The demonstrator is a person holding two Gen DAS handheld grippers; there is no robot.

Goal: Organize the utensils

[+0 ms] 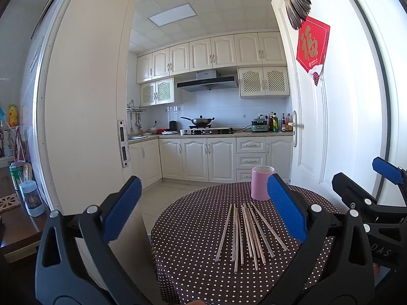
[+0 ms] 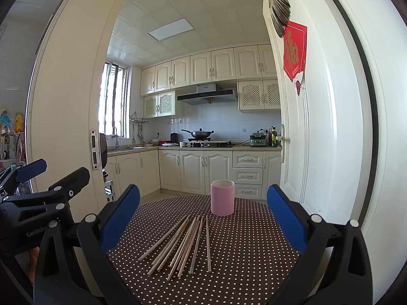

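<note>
Several pale wooden chopsticks (image 1: 248, 231) lie fanned out on a round table with a dark polka-dot cloth (image 1: 193, 274). A pink cup (image 1: 262, 183) stands upright just beyond them. My left gripper (image 1: 203, 208) is open and empty, held above the near side of the table. My right gripper (image 2: 203, 216) is open and empty too, facing the chopsticks (image 2: 183, 244) and the cup (image 2: 222, 197) over the cloth (image 2: 254, 267). Each gripper shows at the edge of the other's view: the right gripper (image 1: 368, 185) and the left gripper (image 2: 51, 172).
A white door (image 1: 318, 127) with a red hanging stands open at the right of the table. A dark wooden side table (image 1: 17, 223) with a blue bottle (image 1: 31, 198) is at the left. A kitchen with white cabinets (image 1: 208, 157) lies beyond the doorway.
</note>
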